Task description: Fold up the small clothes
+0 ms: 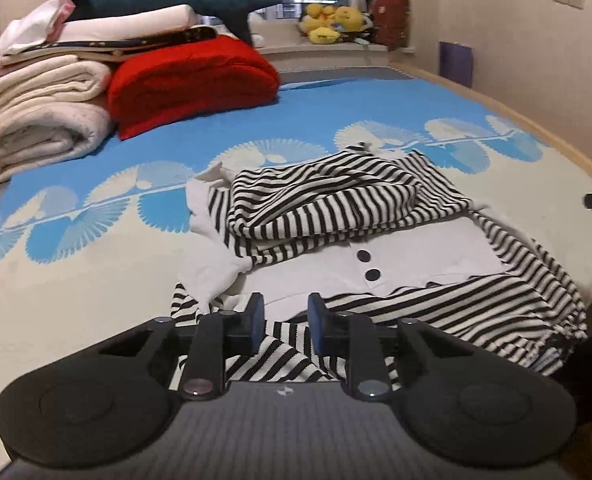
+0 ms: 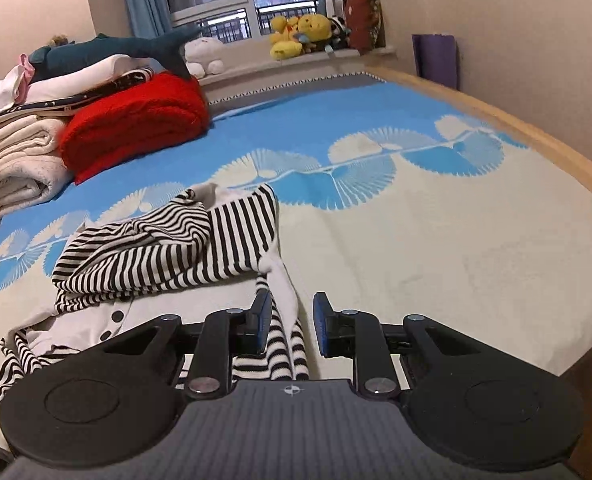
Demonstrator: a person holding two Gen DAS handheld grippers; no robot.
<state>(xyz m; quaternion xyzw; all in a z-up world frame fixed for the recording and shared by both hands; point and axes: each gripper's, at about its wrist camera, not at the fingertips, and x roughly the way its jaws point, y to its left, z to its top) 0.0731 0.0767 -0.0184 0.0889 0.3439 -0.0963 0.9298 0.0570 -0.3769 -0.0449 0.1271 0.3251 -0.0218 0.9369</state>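
Garment (image 1: 359,216) position: a striped top with a white buttoned panel lies crumpled on the bed (image 1: 96,264), near its front edge, its far half already bunched back over the panel. Long axis, as judged from both wrist views, runs across the bed from one claw to the other, so each claw addresses one end of the near hem. Left claw (image 1: 286,318) sits at the near left portion of the hem, pointing down and forward; striped cloth runs under and between its blue pads (image 1: 258,316), with a clear gap showing between them. Jaws are narrowly parted; whether the pads actually pinch the cloth cannot be told. Right claw (image 2: 292,322) sits at the garment's right end, where a striped sleeve or edge (image 2: 284,312) passes between its pads toward the camera; jaws are likewise narrowly parted with a visible gap on the right side, grip not confirmed. Neither claw is clearly nearer the garment; both are at it. Folded blankets (image 1: 48,120) lie well apart at far left.
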